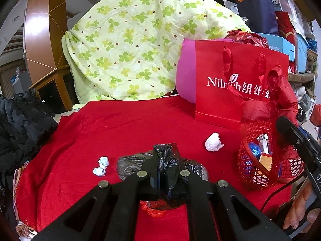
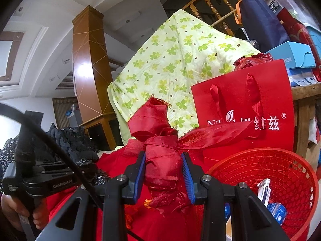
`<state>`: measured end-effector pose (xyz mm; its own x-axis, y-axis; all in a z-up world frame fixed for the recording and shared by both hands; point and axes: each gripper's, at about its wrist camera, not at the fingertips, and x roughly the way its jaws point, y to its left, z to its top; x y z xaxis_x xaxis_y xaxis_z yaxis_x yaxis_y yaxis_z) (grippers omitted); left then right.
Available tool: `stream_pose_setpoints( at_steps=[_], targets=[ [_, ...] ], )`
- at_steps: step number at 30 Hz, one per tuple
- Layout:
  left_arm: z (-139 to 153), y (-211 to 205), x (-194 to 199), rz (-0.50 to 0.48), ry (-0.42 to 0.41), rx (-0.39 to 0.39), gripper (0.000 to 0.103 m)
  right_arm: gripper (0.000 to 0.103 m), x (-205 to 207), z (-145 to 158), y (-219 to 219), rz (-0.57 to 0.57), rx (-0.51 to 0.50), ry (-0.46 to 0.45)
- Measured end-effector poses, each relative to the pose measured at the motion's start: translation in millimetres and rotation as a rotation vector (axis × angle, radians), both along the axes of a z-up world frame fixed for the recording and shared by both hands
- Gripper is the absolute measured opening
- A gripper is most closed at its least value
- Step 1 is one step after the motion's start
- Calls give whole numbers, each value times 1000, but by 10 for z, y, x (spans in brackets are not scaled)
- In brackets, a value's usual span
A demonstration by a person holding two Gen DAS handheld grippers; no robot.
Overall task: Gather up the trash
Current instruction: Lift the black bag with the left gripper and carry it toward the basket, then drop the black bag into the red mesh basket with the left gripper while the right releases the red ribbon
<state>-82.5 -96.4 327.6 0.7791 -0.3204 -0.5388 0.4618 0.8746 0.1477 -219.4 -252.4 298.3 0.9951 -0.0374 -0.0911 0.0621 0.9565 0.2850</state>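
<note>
My left gripper (image 1: 166, 175) is shut on a crumpled black plastic bag (image 1: 167, 160) just above the red tablecloth (image 1: 120, 124). A white paper ball (image 1: 213, 142) lies to the right and a small bluish-white wad (image 1: 102, 166) to the left. A red scrap (image 1: 153, 210) shows under the bag. My right gripper (image 2: 164, 170) is shut on the red ribbon bow (image 2: 160, 140) of the red mesh basket (image 2: 280, 172), which also shows in the left wrist view (image 1: 252, 172) and holds small boxes and wrappers.
A red paper gift bag (image 1: 230, 92) stands behind the basket. A green clover quilt (image 1: 130, 46) is piled at the back. Dark clothing (image 1: 22, 124) lies left of the table. Shelves with boxes (image 1: 286, 30) stand at the right.
</note>
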Motion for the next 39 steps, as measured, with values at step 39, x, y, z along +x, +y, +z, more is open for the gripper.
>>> stream_pose_setpoints(
  at_steps=[39],
  targets=[
    [179, -770, -134, -199, 17, -52, 5, 38, -267, -5, -642, -163, 150, -16]
  ],
)
